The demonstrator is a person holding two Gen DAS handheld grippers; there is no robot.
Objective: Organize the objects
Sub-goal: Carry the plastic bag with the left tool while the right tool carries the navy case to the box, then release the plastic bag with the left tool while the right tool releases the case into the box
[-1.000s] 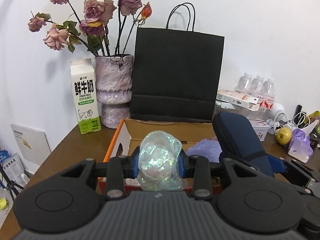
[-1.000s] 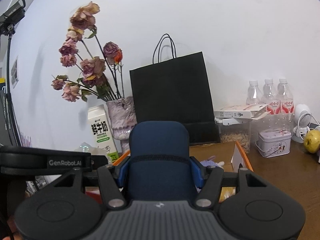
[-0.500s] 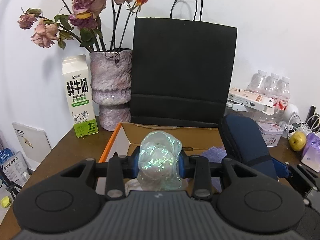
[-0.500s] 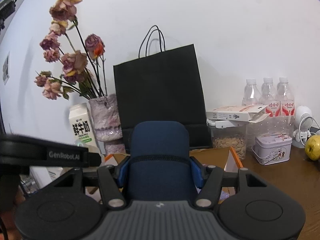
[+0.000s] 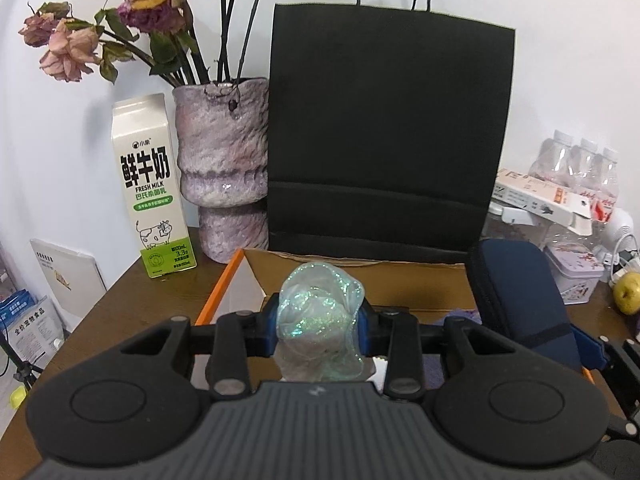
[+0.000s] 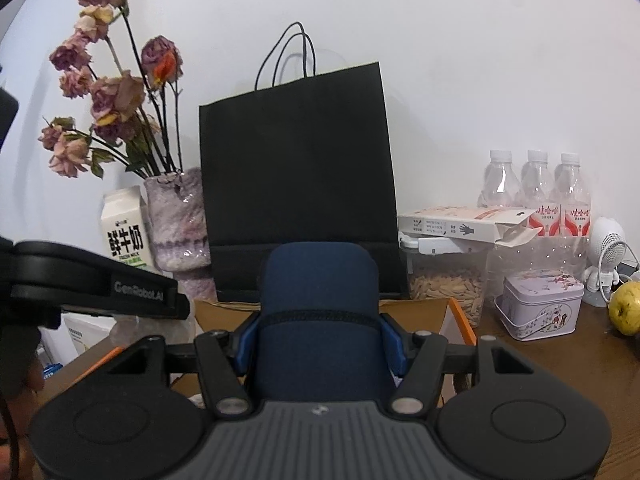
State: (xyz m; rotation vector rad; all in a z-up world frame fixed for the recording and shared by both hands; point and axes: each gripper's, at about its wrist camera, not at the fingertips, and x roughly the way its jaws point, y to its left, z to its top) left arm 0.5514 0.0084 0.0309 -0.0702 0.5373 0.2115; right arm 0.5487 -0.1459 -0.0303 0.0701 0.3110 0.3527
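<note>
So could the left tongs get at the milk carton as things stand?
Probably not yet: the left tongs are shut on the iridescent bag. Otherwise the path to the milk carton looks free.

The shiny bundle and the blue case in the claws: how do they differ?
The shiny bundle is crumpled, translucent and iridescent green; the blue case is smooth, opaque and navy. The bundle is smaller than the case. The left claw grips the bundle, the right claw the case. Both are held above the cardboard box.

The dried roses (image 5: 132, 12) run off the top edge. The glittery pouch (image 5: 320, 320) and navy case (image 6: 320, 320) hide most of the cardboard box (image 5: 400, 276).
</note>
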